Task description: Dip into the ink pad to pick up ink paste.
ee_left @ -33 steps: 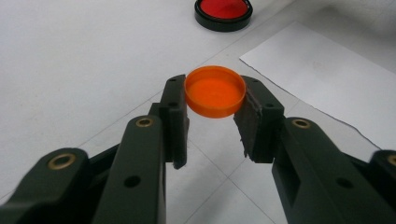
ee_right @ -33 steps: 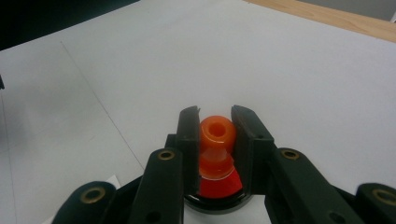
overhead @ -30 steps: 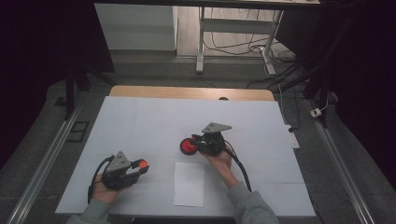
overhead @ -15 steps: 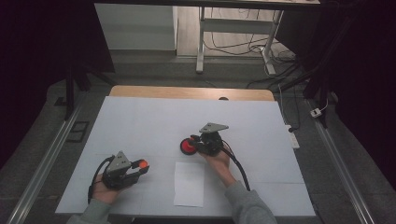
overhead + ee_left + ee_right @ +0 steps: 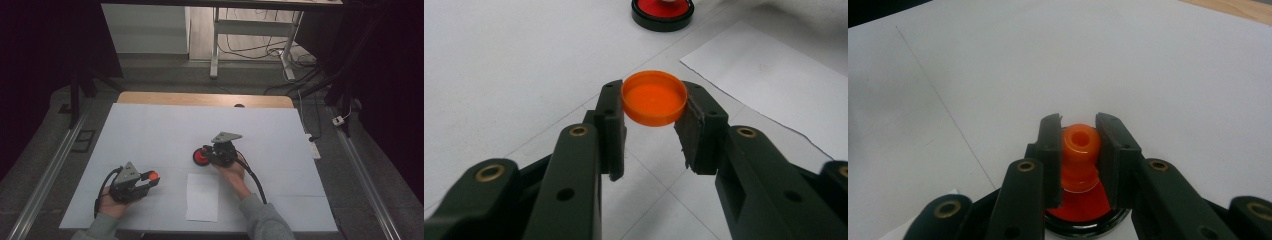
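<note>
At the table's near left, my left gripper (image 5: 150,179) is shut on a small orange cap (image 5: 153,175). In the left gripper view the cap (image 5: 654,97) lies flat between the pads of the left gripper (image 5: 654,120), just above the table. My right gripper (image 5: 206,154) is at mid-table, over a round red ink pad (image 5: 199,158) in a black case. In the right gripper view, the right gripper (image 5: 1080,150) is shut on an orange stamp (image 5: 1080,142) whose lower end stands on the ink pad (image 5: 1083,212). A white sheet of paper (image 5: 202,197) lies near the front edge between the hands.
The table (image 5: 160,130) is covered in white, with a wooden strip (image 5: 200,99) showing at its far edge. The paper (image 5: 774,80) and the ink pad (image 5: 663,9) lie beyond the left jaws. Cables trail from both grippers toward the person.
</note>
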Action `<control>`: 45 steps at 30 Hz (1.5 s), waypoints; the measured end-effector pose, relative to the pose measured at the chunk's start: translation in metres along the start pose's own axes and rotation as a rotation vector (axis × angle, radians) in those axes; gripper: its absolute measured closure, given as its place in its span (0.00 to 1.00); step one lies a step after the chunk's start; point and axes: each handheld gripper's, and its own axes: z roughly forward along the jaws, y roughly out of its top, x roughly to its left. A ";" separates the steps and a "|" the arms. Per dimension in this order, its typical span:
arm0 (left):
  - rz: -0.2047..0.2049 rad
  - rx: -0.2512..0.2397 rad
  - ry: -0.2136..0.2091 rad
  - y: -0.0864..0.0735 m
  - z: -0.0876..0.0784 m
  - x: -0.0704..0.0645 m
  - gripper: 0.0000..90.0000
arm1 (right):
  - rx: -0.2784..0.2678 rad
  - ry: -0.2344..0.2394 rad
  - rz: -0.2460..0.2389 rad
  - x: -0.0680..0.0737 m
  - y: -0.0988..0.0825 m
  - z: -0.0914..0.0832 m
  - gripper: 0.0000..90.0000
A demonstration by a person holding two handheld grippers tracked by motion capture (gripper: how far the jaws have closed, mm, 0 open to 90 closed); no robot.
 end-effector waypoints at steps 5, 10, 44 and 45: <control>0.000 0.002 0.000 0.000 0.000 0.000 0.72 | 0.012 -0.008 -0.005 -0.001 0.000 0.001 0.80; 0.000 0.003 -0.001 0.000 0.000 0.000 0.72 | 0.022 -0.013 -0.012 -0.001 -0.003 0.004 0.81; 0.000 0.001 0.000 0.000 -0.001 0.000 0.72 | -0.018 -0.058 -0.056 0.006 -0.012 0.004 0.81; 0.000 0.000 0.001 0.000 -0.001 0.000 0.72 | -0.018 -0.060 -0.058 0.006 -0.012 0.004 0.81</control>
